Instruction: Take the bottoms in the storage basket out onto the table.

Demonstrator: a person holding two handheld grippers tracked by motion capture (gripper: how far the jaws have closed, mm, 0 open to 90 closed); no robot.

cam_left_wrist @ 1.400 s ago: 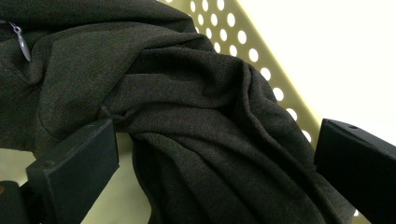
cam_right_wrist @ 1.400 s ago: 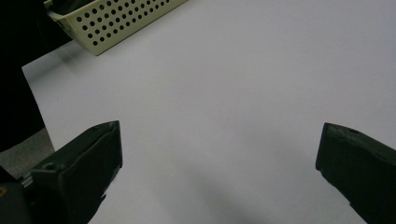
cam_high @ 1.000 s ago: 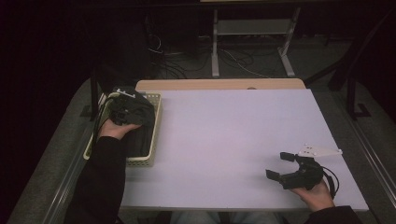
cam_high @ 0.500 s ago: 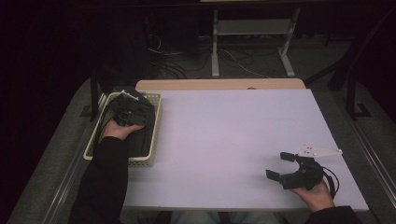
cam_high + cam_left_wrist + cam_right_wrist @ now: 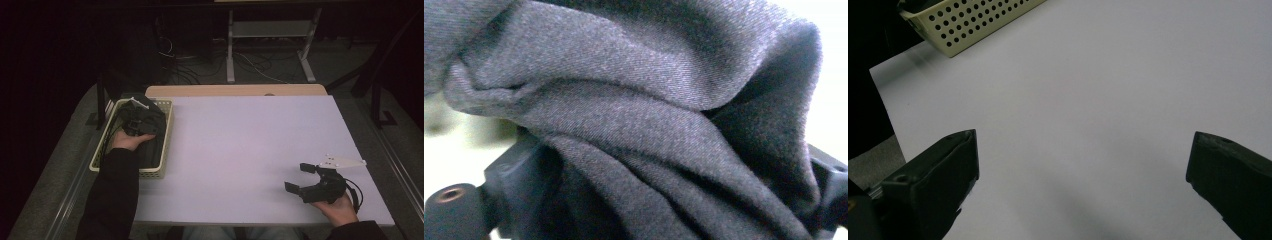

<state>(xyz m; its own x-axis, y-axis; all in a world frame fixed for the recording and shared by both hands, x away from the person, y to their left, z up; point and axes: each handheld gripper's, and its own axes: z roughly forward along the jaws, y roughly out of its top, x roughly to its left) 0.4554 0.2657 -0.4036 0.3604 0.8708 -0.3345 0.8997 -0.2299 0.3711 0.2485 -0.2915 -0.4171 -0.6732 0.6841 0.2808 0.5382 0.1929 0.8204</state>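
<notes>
A dark grey cloth (image 5: 145, 117) lies bunched in a cream perforated basket (image 5: 167, 135) at the table's left edge. My left gripper (image 5: 134, 122) is down in the basket on top of the cloth. In the left gripper view, folds of the cloth (image 5: 624, 100) span the gap of the left gripper (image 5: 669, 190) and touch both jaws, which have just been closing on it. My right gripper (image 5: 298, 177) rests near the table's front right corner, open, with bare tabletop between its jaws in the right gripper view (image 5: 1083, 175).
The white table (image 5: 240, 140) stretches between the two hands. A corner of the basket (image 5: 973, 20) shows at the top left of the right gripper view. Beyond the far edge are a wooden strip (image 5: 235, 90), cables and a metal stand (image 5: 270, 45) on the floor.
The left hand has shifted only slightly over the basket. The right gripper has stayed where it was.
</notes>
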